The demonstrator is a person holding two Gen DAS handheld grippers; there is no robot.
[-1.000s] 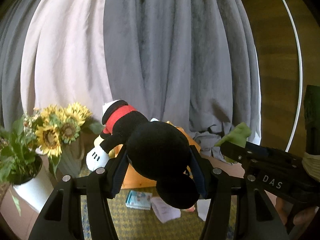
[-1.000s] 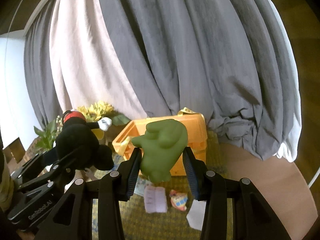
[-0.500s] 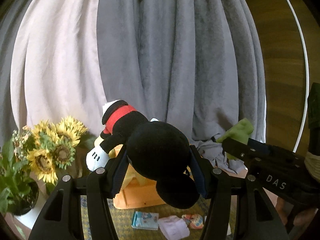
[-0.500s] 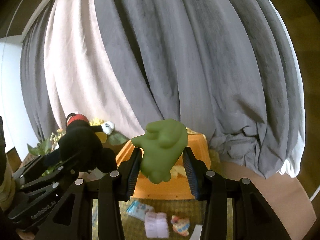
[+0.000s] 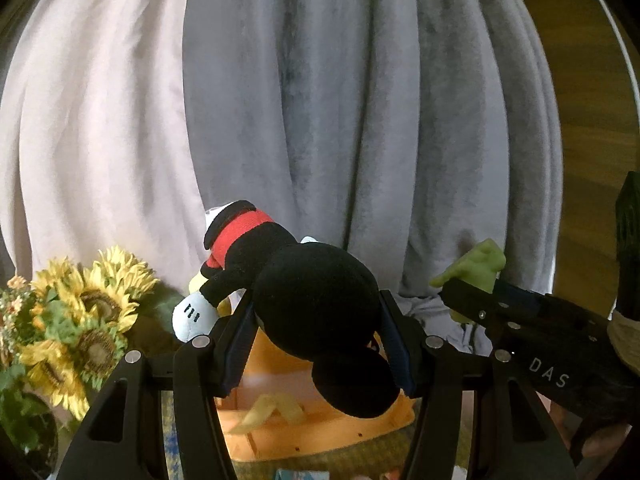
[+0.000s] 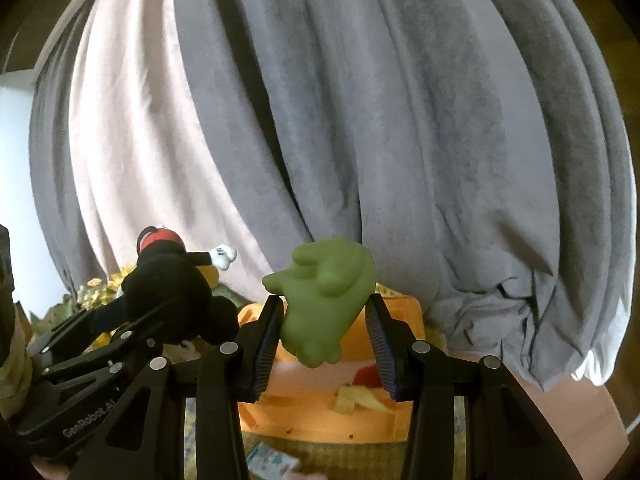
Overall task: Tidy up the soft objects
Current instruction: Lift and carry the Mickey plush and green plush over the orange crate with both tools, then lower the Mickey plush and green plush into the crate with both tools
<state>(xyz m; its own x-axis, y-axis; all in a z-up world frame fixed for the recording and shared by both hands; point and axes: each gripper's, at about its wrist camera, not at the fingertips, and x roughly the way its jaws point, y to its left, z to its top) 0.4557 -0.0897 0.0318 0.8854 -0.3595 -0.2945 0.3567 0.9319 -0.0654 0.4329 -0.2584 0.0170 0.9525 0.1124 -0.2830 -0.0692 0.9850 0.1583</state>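
Observation:
My left gripper (image 5: 318, 334) is shut on a black plush mouse (image 5: 312, 300) with red shorts and white gloves, held in the air above an orange bin (image 5: 280, 436). My right gripper (image 6: 322, 334) is shut on a green plush toy (image 6: 326, 300), held over the same orange bin (image 6: 304, 412). Yellow soft pieces (image 6: 356, 398) lie inside the bin. The right gripper with the green toy (image 5: 480, 264) shows at the right of the left wrist view; the left gripper with the mouse (image 6: 168, 284) shows at the left of the right wrist view.
Grey and pale curtains (image 5: 320, 100) hang close behind the bin. Sunflowers (image 5: 80, 312) in a pot stand at the left. The bin sits on a woven green mat (image 6: 320, 452) with a small blue-white packet (image 6: 272, 460) in front of it.
Both grippers have moved forward and up toward the bin with their toys. The bin now lies right below the fingers, and the small items on the mat have slipped out of view.

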